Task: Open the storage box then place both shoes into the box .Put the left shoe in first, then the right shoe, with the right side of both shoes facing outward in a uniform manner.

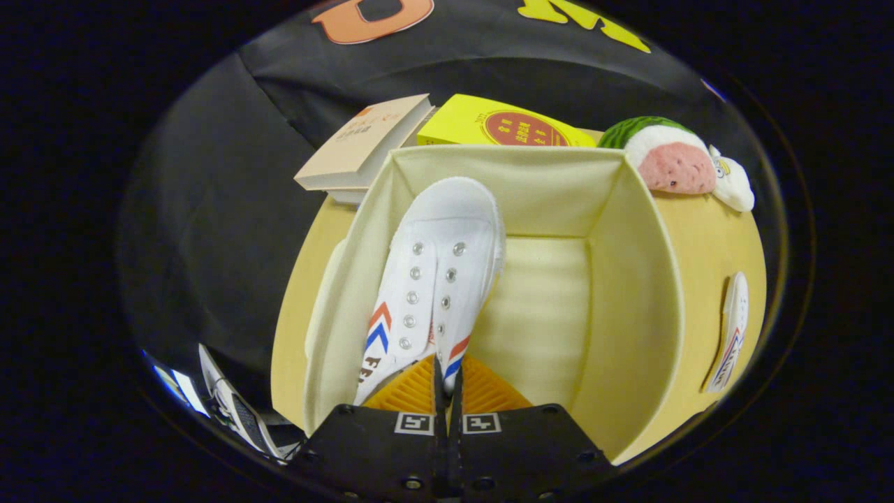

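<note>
A white canvas shoe [440,272] with red and blue chevrons hangs toe-forward inside the open cream storage box [628,279], close to its left wall. My gripper [445,391] is shut on the shoe's heel-side upper, the fingers pressed nearly together with a thin strip of the shoe between them. The second white shoe [730,332] lies on the table to the right of the box, outside it. The box floor to the right of the held shoe is bare.
Beyond the box, a beige book [363,143] and a yellow book [503,126] lie on the table. A watermelon plush [663,157] and a small white plush [733,185] sit at the box's far right corner. The wooden table [300,293] borders the box's left side.
</note>
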